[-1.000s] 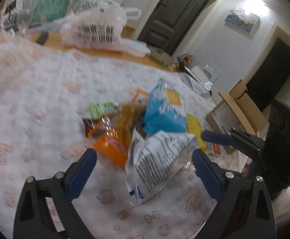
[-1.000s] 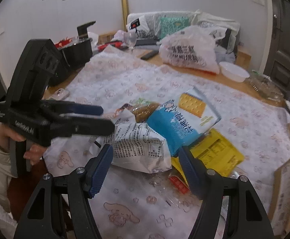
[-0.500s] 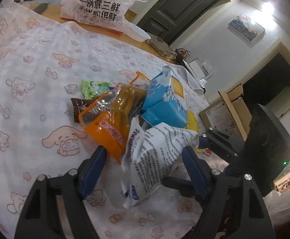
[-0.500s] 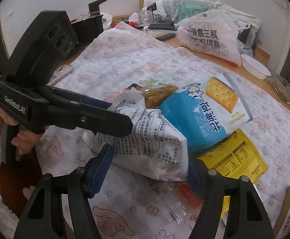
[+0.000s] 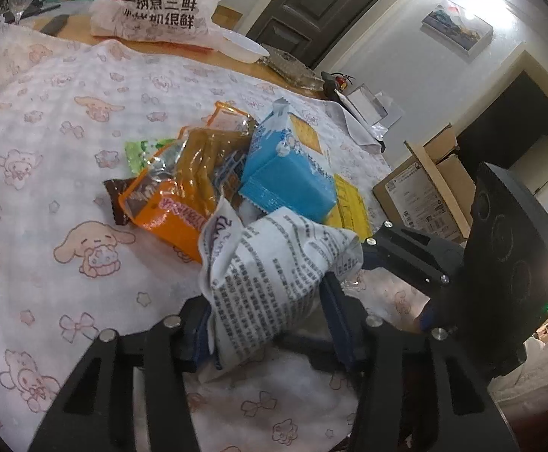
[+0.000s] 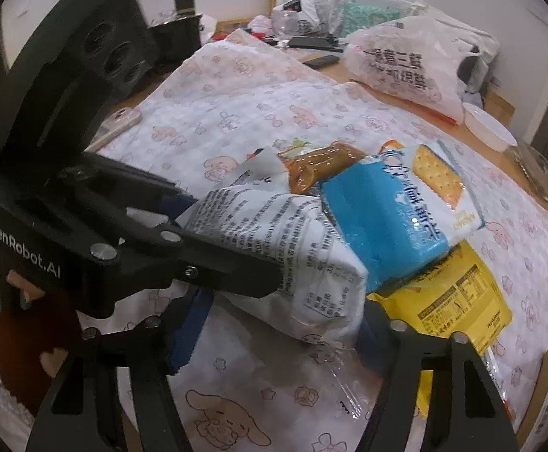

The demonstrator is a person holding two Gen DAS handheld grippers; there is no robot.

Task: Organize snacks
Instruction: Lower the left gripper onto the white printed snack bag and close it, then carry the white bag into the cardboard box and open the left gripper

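A pile of snacks lies on a cartoon-print tablecloth (image 5: 48,143). A white bag with black print (image 5: 270,278) is at the front of it. My left gripper (image 5: 270,324) is shut on the white bag; it also shows in the right wrist view (image 6: 232,263). My right gripper (image 6: 277,331) is open with its jaws on either side of the same white bag (image 6: 296,248). Behind it lie a blue cracker pack (image 5: 292,165), an orange pack (image 5: 176,207), a brown wrapper (image 5: 117,199), a green packet (image 5: 142,150) and a yellow pack (image 6: 458,297).
A white printed shopping bag (image 5: 153,11) and a plastic bowl (image 5: 247,51) sit at the far table edge. Cardboard boxes (image 5: 424,184) stand on the floor to the right. A phone (image 6: 119,120), a dark pot (image 6: 176,37) and clutter lie at the far left.
Both grippers moved forward onto the white bag. The left jaws closed from wide apart to gripping the bag. The right jaws came around it.
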